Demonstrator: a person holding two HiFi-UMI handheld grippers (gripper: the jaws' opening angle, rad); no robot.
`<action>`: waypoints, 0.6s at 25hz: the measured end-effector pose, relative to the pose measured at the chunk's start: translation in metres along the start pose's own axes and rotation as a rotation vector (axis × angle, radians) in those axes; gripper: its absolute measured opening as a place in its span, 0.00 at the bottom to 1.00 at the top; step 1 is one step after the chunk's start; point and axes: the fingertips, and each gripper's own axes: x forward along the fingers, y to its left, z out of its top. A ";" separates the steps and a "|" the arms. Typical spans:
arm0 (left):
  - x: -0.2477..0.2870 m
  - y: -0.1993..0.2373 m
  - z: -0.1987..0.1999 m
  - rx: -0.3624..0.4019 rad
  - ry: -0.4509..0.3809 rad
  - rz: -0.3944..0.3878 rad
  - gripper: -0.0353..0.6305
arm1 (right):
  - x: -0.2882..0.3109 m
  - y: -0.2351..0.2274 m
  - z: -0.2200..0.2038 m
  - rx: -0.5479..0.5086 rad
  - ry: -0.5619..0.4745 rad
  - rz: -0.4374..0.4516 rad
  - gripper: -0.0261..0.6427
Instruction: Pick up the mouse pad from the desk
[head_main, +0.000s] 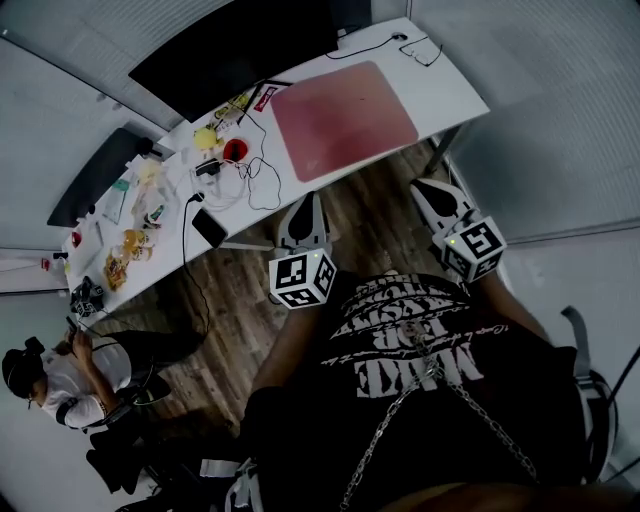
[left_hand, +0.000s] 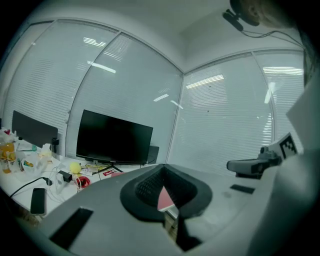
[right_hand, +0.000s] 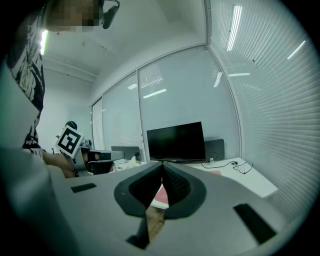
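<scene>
While you stand back from the white desk (head_main: 440, 95), the red mouse pad (head_main: 343, 118) lies flat and untouched on it, close to the desk's front edge. You hold both claws short of the mouse pad, over the wooden floor (head_main: 370, 215), and neither one touches it.

Your left claw (head_main: 310, 198) points at the pad's near left corner. Its jaws are pressed together with nothing between them. In the left gripper view the closed tips of the left claw (left_hand: 163, 172) meet in a line, and a sliver of the mouse pad (left_hand: 165, 200) shows past them.

Your right claw (head_main: 428, 186) sits off the pad's near right corner, jaws likewise together and empty. In the right gripper view the tips of the right claw (right_hand: 161, 172) are closed, with the mouse pad (right_hand: 159, 197) beyond them.

A black monitor (head_main: 240, 45) (left_hand: 114, 137) (right_hand: 175, 142) stands behind the mouse pad. Eyeglasses (head_main: 425, 50) (right_hand: 242, 169) lie beyond its far right corner. Left of the pad in the head view lie a yellow ball (head_main: 205, 138) (left_hand: 75, 167), loose cables (head_main: 255, 180) and, farther left, a dark smartphone (head_main: 209, 227) (left_hand: 38, 200). A seated person (head_main: 60, 385) is well apart from the pad, at that view's lower left.
</scene>
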 end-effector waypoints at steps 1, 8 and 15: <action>0.000 0.002 0.002 -0.002 -0.002 0.010 0.06 | 0.003 -0.002 0.000 0.005 0.004 0.005 0.04; 0.018 0.019 -0.017 -0.041 0.058 0.028 0.06 | 0.018 -0.016 0.002 0.036 -0.029 -0.027 0.04; 0.083 0.025 -0.013 -0.021 0.070 -0.072 0.06 | 0.050 -0.048 -0.013 0.049 0.019 -0.062 0.04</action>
